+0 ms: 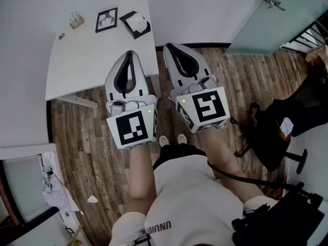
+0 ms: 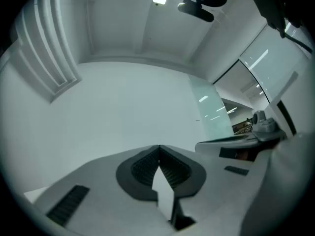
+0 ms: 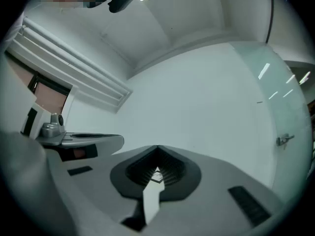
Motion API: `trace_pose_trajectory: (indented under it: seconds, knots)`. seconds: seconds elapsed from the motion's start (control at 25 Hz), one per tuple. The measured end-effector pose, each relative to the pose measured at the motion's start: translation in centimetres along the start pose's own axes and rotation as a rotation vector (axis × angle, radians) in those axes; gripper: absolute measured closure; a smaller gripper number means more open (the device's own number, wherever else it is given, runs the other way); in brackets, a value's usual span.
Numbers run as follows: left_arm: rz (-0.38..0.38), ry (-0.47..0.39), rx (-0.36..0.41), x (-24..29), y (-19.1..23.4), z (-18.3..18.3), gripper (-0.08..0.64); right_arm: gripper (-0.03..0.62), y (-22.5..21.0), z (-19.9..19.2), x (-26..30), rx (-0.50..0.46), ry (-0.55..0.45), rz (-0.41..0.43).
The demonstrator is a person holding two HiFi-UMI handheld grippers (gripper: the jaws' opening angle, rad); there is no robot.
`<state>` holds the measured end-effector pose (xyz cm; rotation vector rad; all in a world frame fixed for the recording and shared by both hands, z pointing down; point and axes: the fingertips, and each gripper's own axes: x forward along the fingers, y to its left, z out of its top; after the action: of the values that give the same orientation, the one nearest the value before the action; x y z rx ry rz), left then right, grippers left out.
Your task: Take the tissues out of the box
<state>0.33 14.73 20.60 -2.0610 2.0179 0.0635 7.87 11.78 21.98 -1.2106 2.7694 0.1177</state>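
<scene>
Black square tissue box (image 1: pixel 134 31) sat at the far corner of the white tabletop (image 1: pixel 87 60), white tissue (image 1: pixel 137 21) poking up, well apart from both grippers. Left gripper (image 1: pixel 129 52) and right gripper (image 1: pixel 167 46) had fingers closed, empty. The tissue was probably light, soft and easily torn; pinch the raised tuft.

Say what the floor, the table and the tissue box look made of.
Brown plank floor: wood or wood-look laminate, grain and seams show. White rectangular table: smooth matt top, probably laminate. Black square tissue box: matt, material unclear.
</scene>
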Motion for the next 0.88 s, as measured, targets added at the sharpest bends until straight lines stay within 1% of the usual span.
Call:
trace_pose_trajectory:
  seconds: [0.12, 0.24, 0.4, 0.68, 0.88]
  knots:
    - [0.0, 0.004, -0.036, 0.2, -0.2, 0.2, 0.546, 0.574, 0.1, 0.1, 0.1, -0.002, 0.0, 0.0]
    - [-0.011, 0.005, -0.046, 0.2, -0.3, -0.1, 0.546, 0.574, 0.1, -0.2, 0.1, -0.005, 0.011, 0.001]
    - [-0.016, 0.012, -0.027, 0.1, 0.0, -0.4, 0.546, 0.574, 0.6, -0.4, 0.2, -0.004, 0.017, 0.007]
    - [-0.006, 0.016, -0.022, 0.1, 0.2, -0.6, 0.546, 0.572, 0.3, -0.2, 0.3, 0.002, -0.001, 0.001]
    - [0.005, 0.021, -0.016, 0.2, 1.2, -1.0, 0.546, 0.572, 0.4, -0.6, 1.2, 0.014, 0.014, 0.001]
